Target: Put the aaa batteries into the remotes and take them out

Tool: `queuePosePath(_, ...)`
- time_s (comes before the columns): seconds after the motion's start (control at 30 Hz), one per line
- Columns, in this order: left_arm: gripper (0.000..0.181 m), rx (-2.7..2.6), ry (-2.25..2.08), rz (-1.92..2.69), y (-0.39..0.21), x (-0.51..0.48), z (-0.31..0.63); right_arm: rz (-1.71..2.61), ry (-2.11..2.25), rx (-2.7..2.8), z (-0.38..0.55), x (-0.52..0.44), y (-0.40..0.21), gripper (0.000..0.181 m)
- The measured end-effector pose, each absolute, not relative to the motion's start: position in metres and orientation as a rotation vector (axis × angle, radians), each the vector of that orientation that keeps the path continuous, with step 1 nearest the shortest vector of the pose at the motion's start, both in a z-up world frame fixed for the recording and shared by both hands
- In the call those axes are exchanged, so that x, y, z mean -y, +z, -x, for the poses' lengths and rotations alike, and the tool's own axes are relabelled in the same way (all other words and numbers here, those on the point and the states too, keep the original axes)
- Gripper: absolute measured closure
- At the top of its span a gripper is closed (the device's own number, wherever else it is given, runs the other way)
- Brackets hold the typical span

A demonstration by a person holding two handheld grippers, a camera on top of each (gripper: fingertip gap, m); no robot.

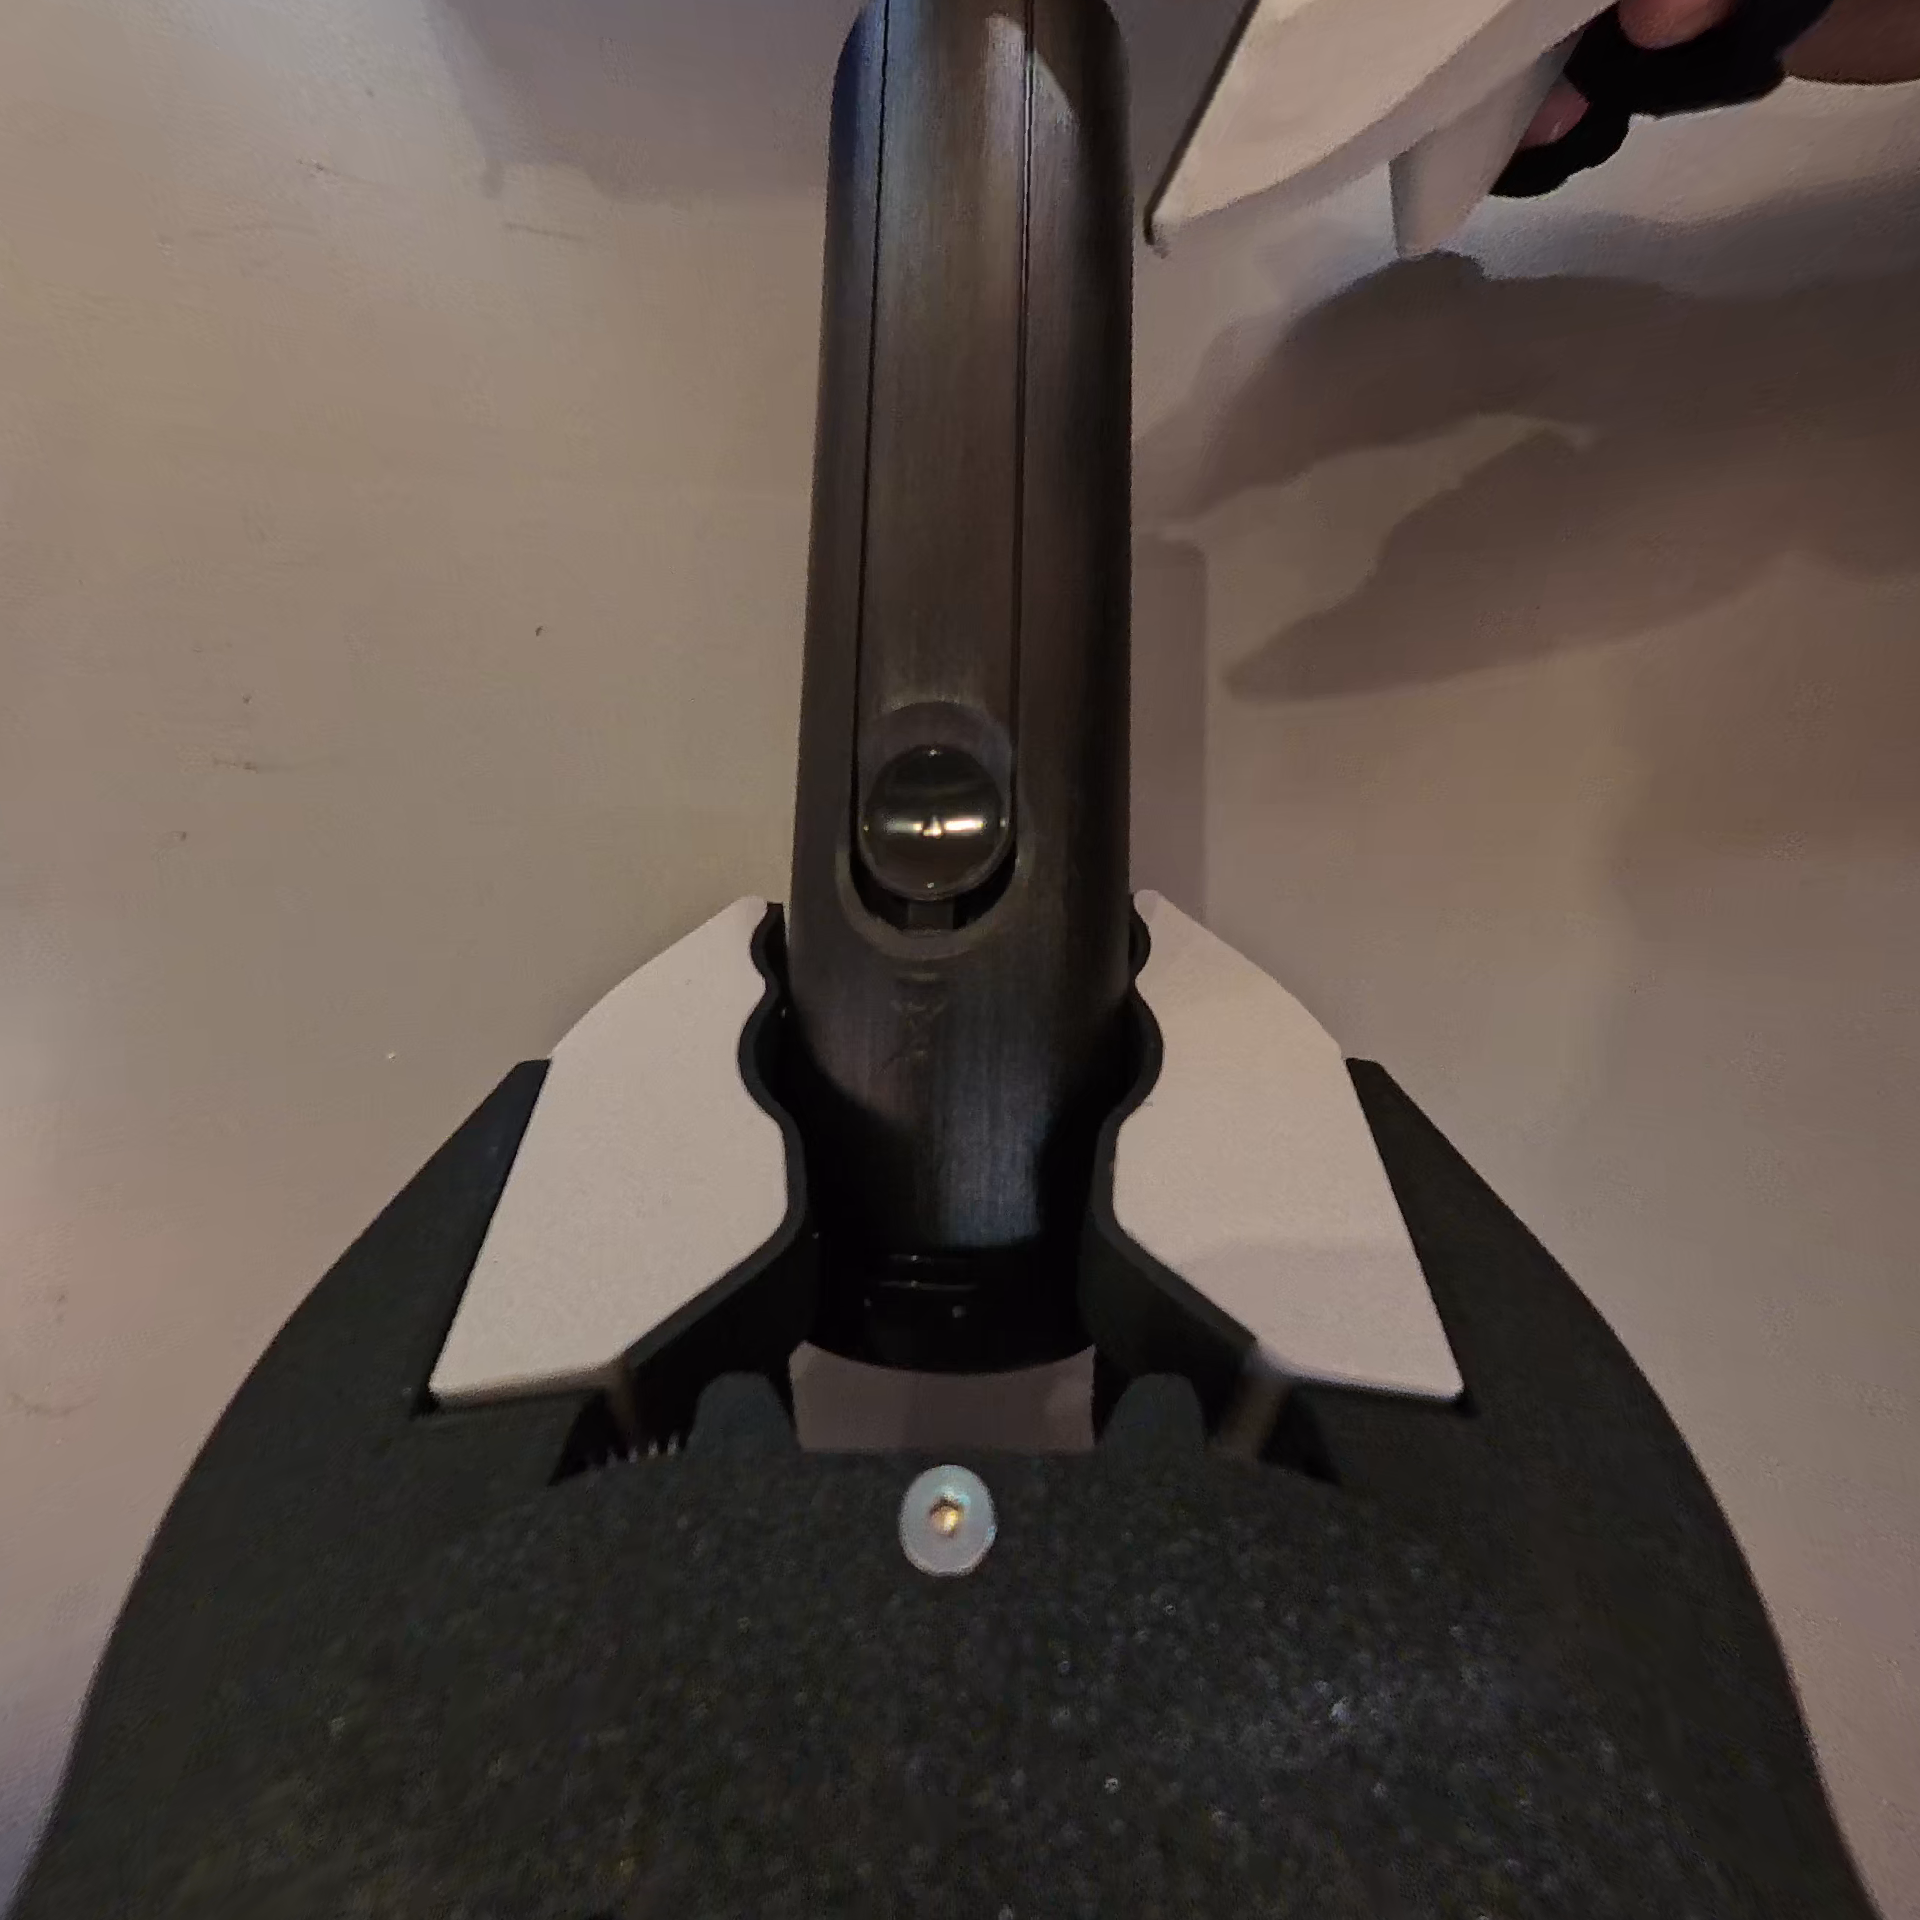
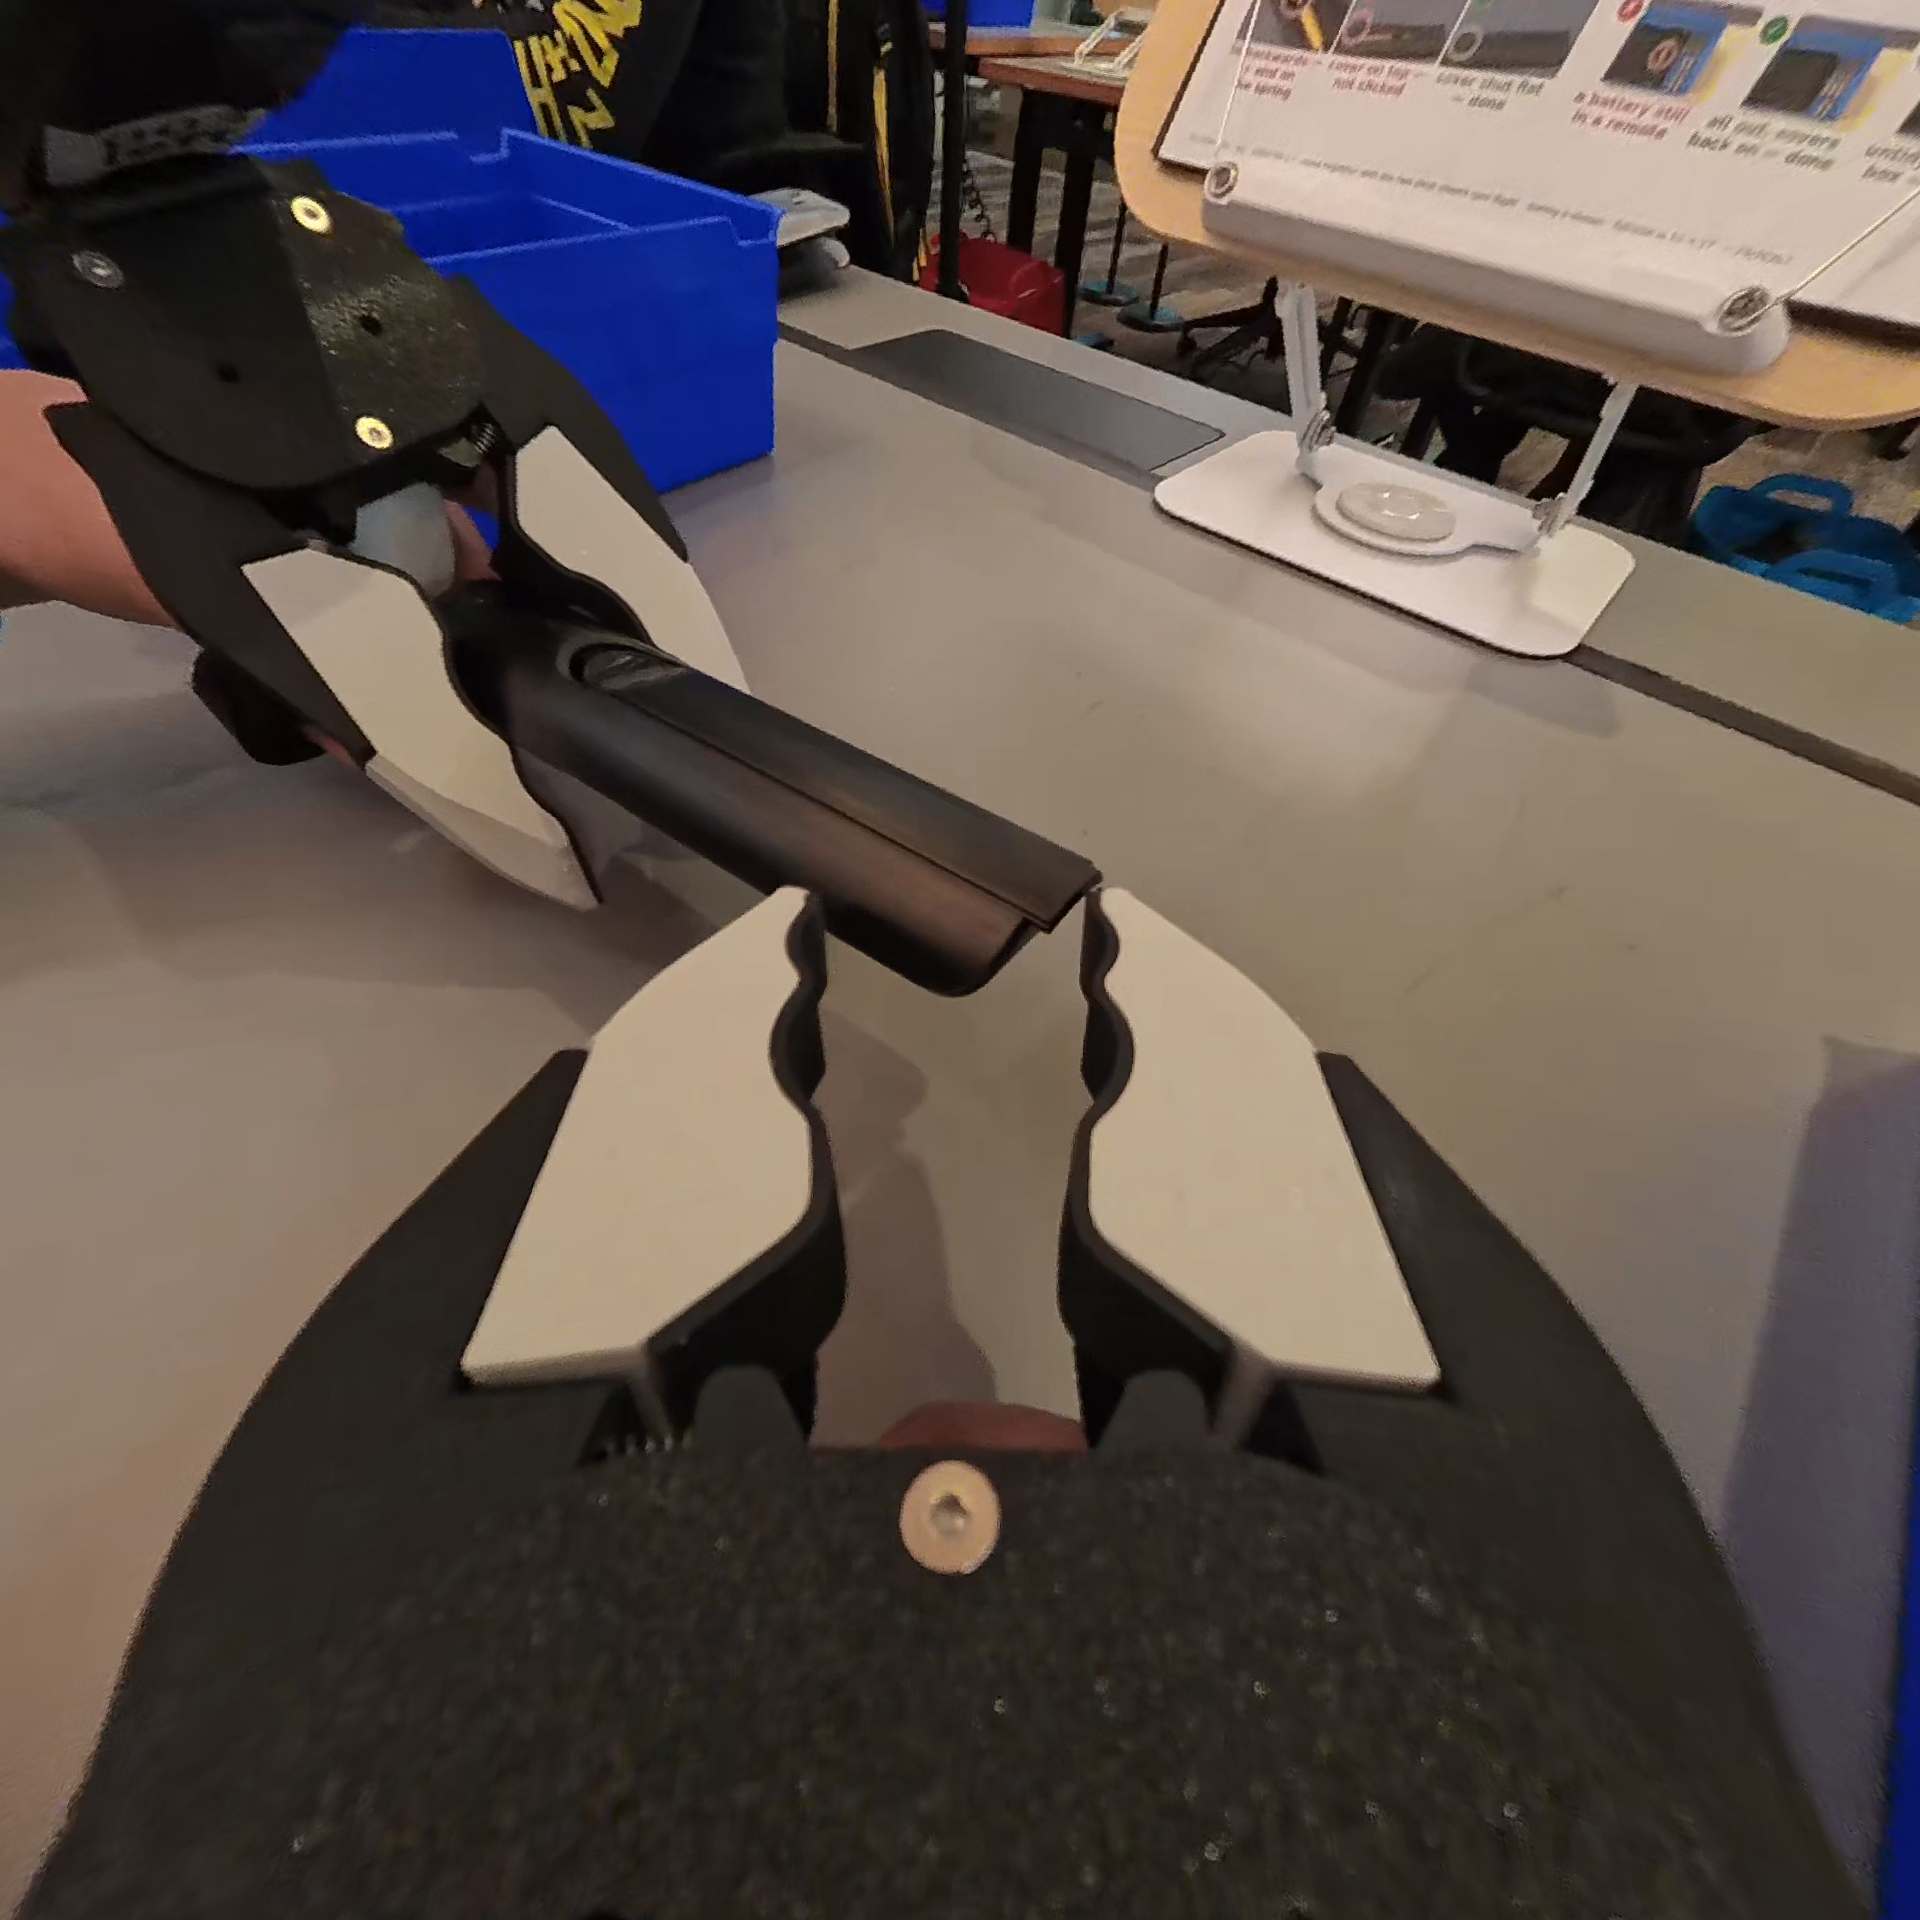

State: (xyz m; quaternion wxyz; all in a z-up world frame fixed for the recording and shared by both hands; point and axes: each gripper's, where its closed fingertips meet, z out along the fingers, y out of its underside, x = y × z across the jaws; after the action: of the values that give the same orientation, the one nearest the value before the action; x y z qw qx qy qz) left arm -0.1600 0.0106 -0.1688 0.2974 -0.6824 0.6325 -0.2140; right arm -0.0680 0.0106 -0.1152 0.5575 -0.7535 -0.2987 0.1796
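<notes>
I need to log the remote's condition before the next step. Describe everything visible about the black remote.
The black remote is a long, slim bar with rounded edges and a brushed, matte dark finish. A lengthwise seam runs along its face, ending in an oval recess with a round glossy button. The left gripper is shut on one end, holding it clear above the grey table. Its free end sits between the tips of the open right gripper; whether those tips touch it is unclear. No battery shows.
</notes>
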Motion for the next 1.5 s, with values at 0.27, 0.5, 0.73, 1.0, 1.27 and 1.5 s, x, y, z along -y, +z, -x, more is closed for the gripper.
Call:
queuePosePath(0.27,0.121,-1.690,-0.566,1.821,-0.170,-0.011,0.160,1.786,0.443,0.717,0.069,-0.010,-0.117,0.133)
queuePosePath(0.5,0.122,-1.715,-0.553,1.809,-0.171,-0.011,0.162,1.784,0.407,0.755,0.069,-0.009,-0.119,0.137)
queuePosePath(0.73,0.122,-1.727,-0.534,1.818,-0.171,-0.012,0.163,1.796,0.410,0.779,0.071,-0.009,-0.122,0.132)
queuePosePath(1.0,0.122,-1.717,-0.568,1.826,-0.175,-0.012,0.163,1.801,0.483,0.776,0.074,-0.007,-0.122,0.127)
queuePosePath(1.27,0.122,-1.707,-0.551,1.828,-0.176,-0.017,0.163,1.806,0.410,0.833,0.071,-0.013,-0.127,0.131)
queuePosePath(1.5,0.122,-1.673,-0.554,1.831,-0.178,-0.019,0.164,1.770,0.665,0.587,0.049,-0.024,-0.097,0.159)
